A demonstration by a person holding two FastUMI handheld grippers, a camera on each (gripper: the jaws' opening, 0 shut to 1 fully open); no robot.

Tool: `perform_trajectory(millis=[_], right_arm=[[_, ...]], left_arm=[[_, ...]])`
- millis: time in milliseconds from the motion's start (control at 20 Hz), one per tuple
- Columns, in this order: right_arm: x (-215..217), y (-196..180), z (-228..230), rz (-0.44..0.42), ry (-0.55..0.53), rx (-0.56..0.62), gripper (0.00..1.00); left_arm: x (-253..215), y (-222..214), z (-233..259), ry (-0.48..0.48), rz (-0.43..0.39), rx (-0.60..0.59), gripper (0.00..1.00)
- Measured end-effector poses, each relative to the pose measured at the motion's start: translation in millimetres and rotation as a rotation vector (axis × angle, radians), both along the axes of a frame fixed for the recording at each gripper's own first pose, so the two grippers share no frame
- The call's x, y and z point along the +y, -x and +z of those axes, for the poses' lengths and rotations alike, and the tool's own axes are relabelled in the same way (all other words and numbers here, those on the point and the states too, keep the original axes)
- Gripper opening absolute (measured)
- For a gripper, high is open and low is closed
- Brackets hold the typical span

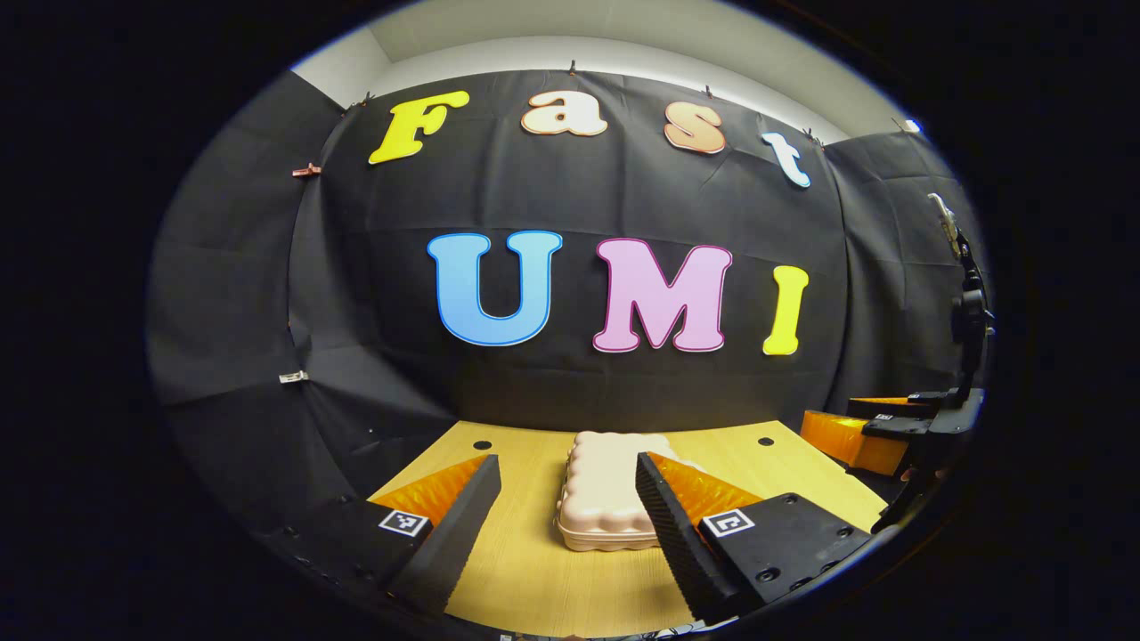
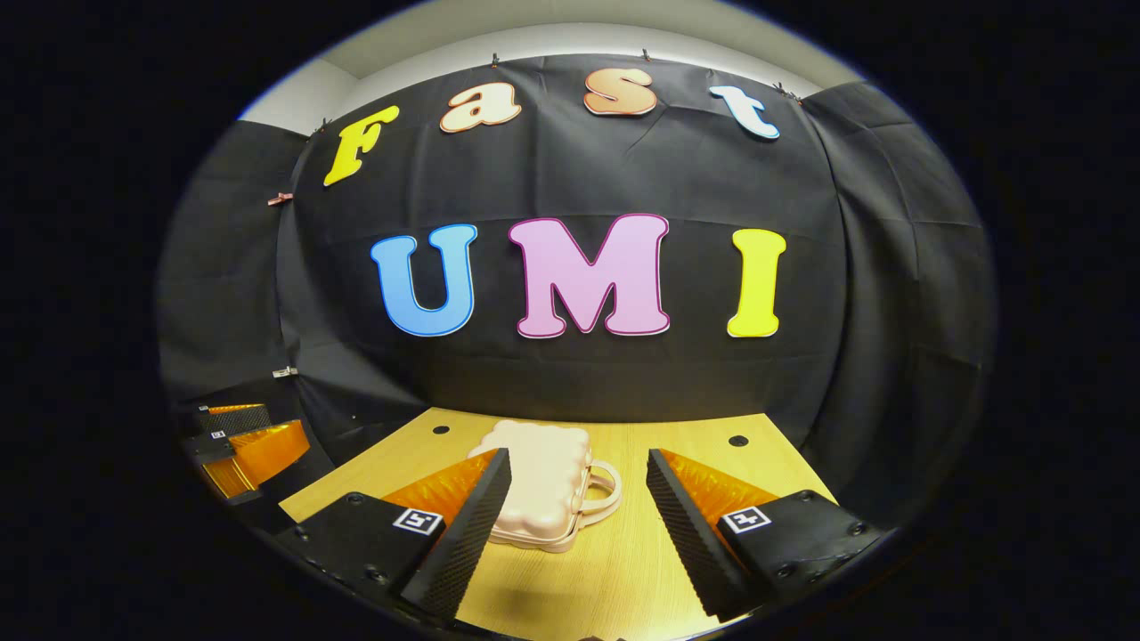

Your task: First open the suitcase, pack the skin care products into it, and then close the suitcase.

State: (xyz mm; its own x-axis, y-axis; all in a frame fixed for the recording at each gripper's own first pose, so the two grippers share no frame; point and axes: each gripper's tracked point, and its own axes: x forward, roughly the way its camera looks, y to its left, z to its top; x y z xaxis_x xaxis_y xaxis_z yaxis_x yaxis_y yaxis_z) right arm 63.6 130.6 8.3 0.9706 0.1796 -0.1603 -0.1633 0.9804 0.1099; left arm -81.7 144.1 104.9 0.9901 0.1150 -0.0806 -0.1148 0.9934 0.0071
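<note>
A small pale pink suitcase [image 1: 604, 494] with a bumpy shell lies flat and closed on the wooden table [image 1: 534, 579]. My left gripper [image 1: 570, 503] hovers open just in front of it, its right finger overlapping the case's right side. In the right gripper view the suitcase [image 2: 545, 485] shows its handle [image 2: 602, 494] pointing right. My right gripper [image 2: 579, 512] is open before the case, nothing between its fingers, and its left finger covers part of the case. The right gripper [image 1: 891, 427] appears at the far right of the left gripper view, and the left gripper [image 2: 240, 445] at the far left of the right gripper view.
Black cloth walls close in the booth behind and on both sides of the table. Small dark holes [image 2: 738, 441] mark the tabletop near its back corners. The table's left edge [image 2: 338, 485] drops off to dark floor.
</note>
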Motion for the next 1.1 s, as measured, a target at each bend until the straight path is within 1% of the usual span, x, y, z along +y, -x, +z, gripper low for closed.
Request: perform_trajectory(millis=[250, 750, 1100], right_arm=[[3.2, 0.7, -2.3, 0.007, 0.001, 0.010, 0.97], [21.8, 3.4, 2.1, 0.058, -0.006, 0.001, 0.97], [24.0, 1.3, 3.6, 0.059, -0.002, -0.004, 0.97]], left_arm=[[-2.4, 4.4, -3.3, -0.011, -0.009, 0.011, 0.96], [-2.6, 10.2, 0.4, -0.022, -0.004, 0.004, 0.96], [2.2, 14.5, -3.3, -0.011, 0.014, 0.011, 0.96]])
